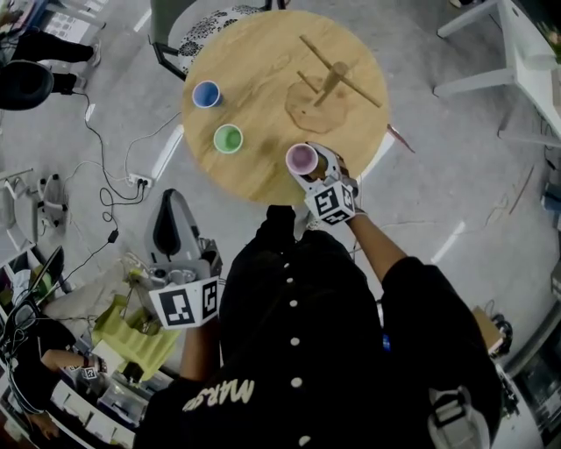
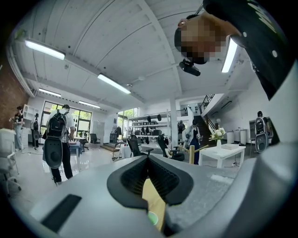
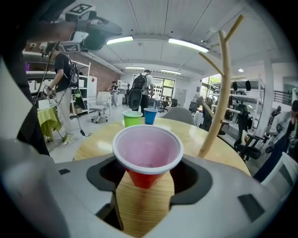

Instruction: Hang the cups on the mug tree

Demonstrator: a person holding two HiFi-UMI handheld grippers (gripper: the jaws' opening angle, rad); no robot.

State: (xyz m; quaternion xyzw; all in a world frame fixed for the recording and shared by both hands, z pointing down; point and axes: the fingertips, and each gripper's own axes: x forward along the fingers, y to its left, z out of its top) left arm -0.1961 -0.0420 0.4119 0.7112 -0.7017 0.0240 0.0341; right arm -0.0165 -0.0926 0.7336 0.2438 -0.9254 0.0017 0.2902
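Right gripper view, right gripper [image 3: 148, 174] closing around empty red cup [image 3: 146, 148], left gripper [image 2: 149, 160] together

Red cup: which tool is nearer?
Right. The right tool flanks the red cup, jaws closing; the left tool hangs off the table, by the person's side.

Bare wood mid-tabletop [image 1: 263, 110]: open lane from red cup [image 1: 301, 159] at near edge up to mug tree [image 1: 333, 83]. Tree's slanted branches spread over far-right quarter, barring passes there. Green cup [image 1: 228, 138], blue cup [image 1: 206, 94] stand left, apart, off lane. Chair [image 1: 210, 22] crowds far edge.
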